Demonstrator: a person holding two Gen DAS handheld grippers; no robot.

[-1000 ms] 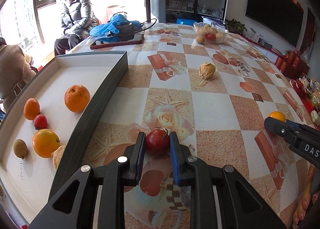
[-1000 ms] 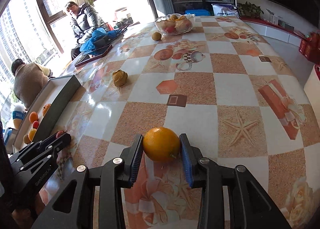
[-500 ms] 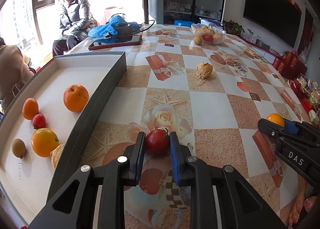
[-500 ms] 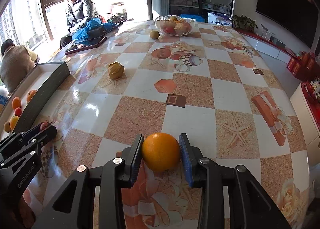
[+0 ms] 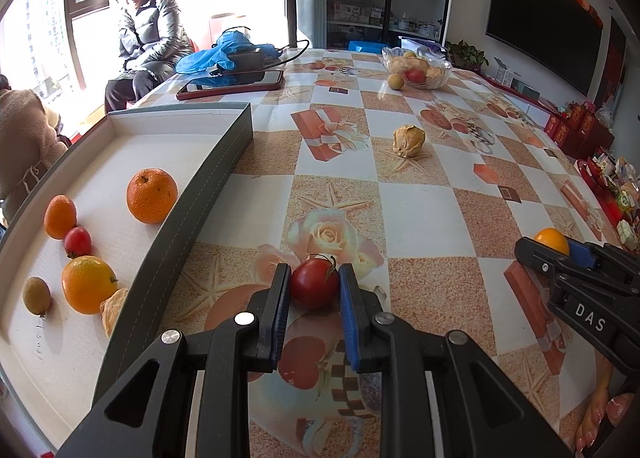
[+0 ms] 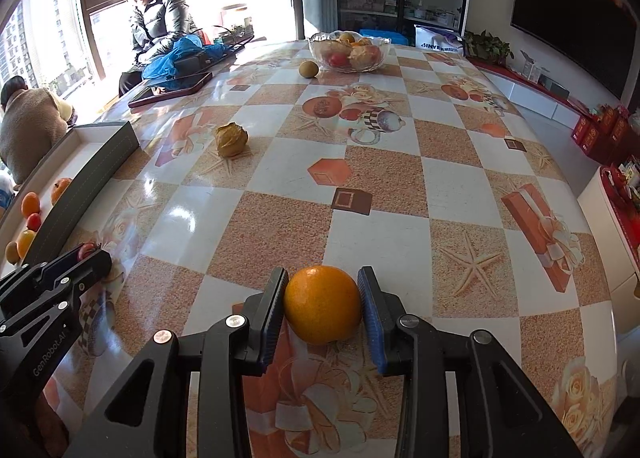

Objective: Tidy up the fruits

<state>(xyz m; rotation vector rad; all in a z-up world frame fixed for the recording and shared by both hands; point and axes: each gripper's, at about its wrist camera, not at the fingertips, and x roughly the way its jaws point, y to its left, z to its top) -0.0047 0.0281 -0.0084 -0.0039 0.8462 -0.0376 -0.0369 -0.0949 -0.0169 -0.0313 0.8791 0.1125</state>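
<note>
My left gripper point(image 5: 314, 284) is shut on a red tomato point(image 5: 314, 287) just right of the grey-walled tray point(image 5: 188, 209). The tray holds several fruits: a large mandarin point(image 5: 151, 195), a small orange point(image 5: 60, 216), a small tomato point(image 5: 77, 242), an orange point(image 5: 88, 284) and a kiwi point(image 5: 37, 296). My right gripper point(image 6: 323, 300) is shut on an orange point(image 6: 322, 304) above the tablecloth; it also shows in the left wrist view point(image 5: 552, 242). My left gripper shows in the right wrist view point(image 6: 86, 258).
A wrinkled yellow-brown fruit point(image 5: 408, 140) lies mid-table. A glass bowl of fruit point(image 6: 349, 51) stands at the far end with a round brown fruit point(image 6: 309, 69) beside it. A tablet point(image 5: 232, 83) and blue cloth point(image 5: 224, 53) lie far left. Two people sit by the window.
Both grippers have lifted slightly and tilted with their fruits still held. The right gripper has moved closer to the left one. The fruits in the tray have not moved.
</note>
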